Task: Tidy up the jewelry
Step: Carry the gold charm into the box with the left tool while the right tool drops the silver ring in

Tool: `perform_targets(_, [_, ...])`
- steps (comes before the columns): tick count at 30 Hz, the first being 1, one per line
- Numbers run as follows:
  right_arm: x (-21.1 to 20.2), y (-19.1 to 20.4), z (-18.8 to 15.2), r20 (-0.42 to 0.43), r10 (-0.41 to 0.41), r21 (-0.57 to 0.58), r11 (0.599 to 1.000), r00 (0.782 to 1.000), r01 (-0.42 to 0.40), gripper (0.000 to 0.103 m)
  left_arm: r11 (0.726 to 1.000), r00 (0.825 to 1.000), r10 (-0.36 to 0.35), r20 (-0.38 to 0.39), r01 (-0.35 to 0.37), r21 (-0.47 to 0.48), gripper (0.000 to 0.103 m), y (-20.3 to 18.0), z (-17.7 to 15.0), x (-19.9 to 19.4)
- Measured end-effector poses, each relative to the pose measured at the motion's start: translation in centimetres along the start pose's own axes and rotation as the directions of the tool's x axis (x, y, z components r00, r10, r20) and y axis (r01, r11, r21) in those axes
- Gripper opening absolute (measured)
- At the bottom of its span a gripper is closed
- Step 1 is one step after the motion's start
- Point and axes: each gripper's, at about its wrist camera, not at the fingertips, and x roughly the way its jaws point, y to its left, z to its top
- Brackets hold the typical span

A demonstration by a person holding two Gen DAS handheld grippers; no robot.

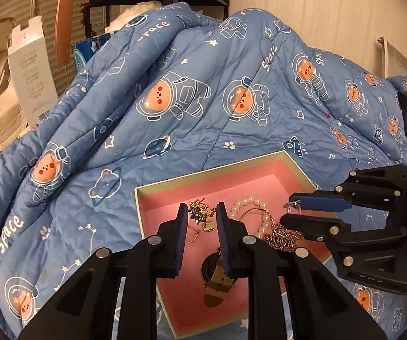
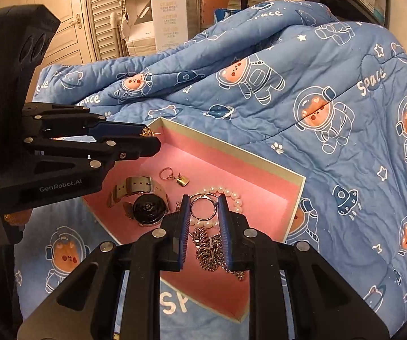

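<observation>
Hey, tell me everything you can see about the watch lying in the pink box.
The watch lies loose on the pink lining of the open box, toward its left side in the right wrist view. It has a round black case with a metallic rim, turned so its dark sensor back seems to face up. A tan strap, leather-like, curls away from it, with a metal buckle showing. Neither gripper touches it; the pearl bracelet and chain lie apart to its right.
</observation>
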Motion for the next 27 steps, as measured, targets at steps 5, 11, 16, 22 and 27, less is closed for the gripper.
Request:
perform_targets(5, [1.7, -0.4, 0.4, -0.034, -0.019, -0.009, 1.0, 0.999, 0.019, 0.02, 0.997, 0.997, -0.043, -0.071, 0.038, -0.066, 0.02, 1.0, 1.2, 2.6])
perform_targets(11, [2.8, -0.9, 0.9, -0.059, 0.0, 0.001, 1.0, 0.998, 0.0, 0.02, 0.997, 0.988, -0.039, -0.147, 0.028, -0.074, 0.02, 0.9, 1.7, 5.3])
perform_targets(16, [3.7, -0.9, 1.0, -0.085, 0.021, -0.001, 1.0, 0.996, -0.021, 0.02, 0.996, 0.982, -0.039, -0.184, 0.024, -0.083, 0.02, 0.6, 1.4, 6.6])
perform_targets(22, [4.6, -1.1, 1.0, -0.115, 0.03, 0.015, 0.999, 0.993, -0.029, 0.02, 0.994, 0.977, -0.05, -0.208, 0.029, -0.102, 0.02, 0.5, 1.0, 7.5])
perform_targets(27, [5.3, -1.0, 0.9, -0.135, 0.026, 0.01, 1.0, 0.99, -0.025, 0.02, 0.994, 0.972, -0.058, -0.228, 0.034, -0.106, 0.02, 0.3, 1.0, 7.9])
